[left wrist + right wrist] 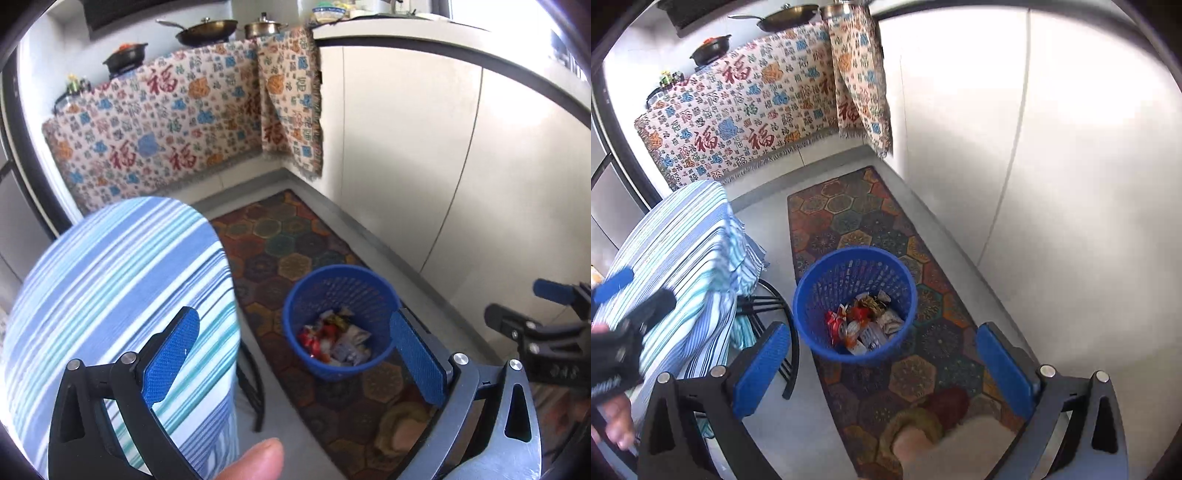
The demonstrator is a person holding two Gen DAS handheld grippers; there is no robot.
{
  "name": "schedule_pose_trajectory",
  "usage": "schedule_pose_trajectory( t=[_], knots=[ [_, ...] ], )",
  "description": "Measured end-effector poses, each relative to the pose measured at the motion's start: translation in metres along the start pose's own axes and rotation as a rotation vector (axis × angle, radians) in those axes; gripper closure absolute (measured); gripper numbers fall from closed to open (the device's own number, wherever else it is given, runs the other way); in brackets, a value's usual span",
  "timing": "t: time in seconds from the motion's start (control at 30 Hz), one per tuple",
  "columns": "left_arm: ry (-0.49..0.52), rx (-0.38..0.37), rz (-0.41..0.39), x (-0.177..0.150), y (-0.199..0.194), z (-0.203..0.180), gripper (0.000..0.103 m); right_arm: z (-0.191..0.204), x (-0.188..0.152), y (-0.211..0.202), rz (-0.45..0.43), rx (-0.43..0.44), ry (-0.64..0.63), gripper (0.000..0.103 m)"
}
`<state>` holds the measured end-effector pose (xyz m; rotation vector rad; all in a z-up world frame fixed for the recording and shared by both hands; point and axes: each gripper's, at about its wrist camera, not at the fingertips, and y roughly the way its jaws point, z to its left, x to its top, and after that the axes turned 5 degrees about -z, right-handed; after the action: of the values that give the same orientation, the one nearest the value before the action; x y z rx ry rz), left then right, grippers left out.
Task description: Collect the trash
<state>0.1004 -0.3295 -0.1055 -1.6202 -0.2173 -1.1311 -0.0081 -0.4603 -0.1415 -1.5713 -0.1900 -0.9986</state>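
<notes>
From the left wrist view, the left gripper [295, 365] stands spread to its widest with nothing between its blue pads, pointing down at the blue basket [341, 317], which sits on the patterned rug [280, 236] on the floor. The trash [334, 338], a heap of crumpled wrappers in red, white and yellow, lies at the bottom of the basket. A striped cloth [122, 295] covers a round desk just to the left, and the right gripper [517, 314] shows at the right edge. A fingertip [258, 459] sits at the bottom of the frame.

From the right wrist view, the right gripper [882, 369] is likewise wide open and empty, looking down into the same basket [855, 306] with the wrappers [864, 325] inside. The left gripper [628, 295] is blurred at the left, over the striped cloth [683, 251]. A foot in a slipper [923, 424] stands on the rug [849, 206] near the basket.

The drop looks done, so the step in hand is likely going for more litter. None shows on the floor or rug here, so it would pay to look about first, keep both grippers open, and steer clear of the cloth's edge and the basket's rim, which could tip.
</notes>
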Motion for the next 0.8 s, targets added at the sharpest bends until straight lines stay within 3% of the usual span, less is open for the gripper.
schedule_pose_trajectory(
  t=[0.23, 0.57, 0.8],
  knots=[
    [-0.054, -0.086, 0.089, 0.007, -0.024, 0.008, 0.000, 0.016, -0.011, -0.057, -0.033, -0.002, -0.002, 0.000],
    [-0.036, -0.034, 0.091, 0.001, -0.027, 0.010, 0.000, 0.036, -0.010, -0.080, -0.039, 0.000, -0.042, 0.000],
    [-0.044, -0.039, 0.096, -0.002, -0.029, 0.012, 0.001, 0.038, -0.011, -0.080, -0.033, 0.002, -0.042, 0.000]
  ],
)
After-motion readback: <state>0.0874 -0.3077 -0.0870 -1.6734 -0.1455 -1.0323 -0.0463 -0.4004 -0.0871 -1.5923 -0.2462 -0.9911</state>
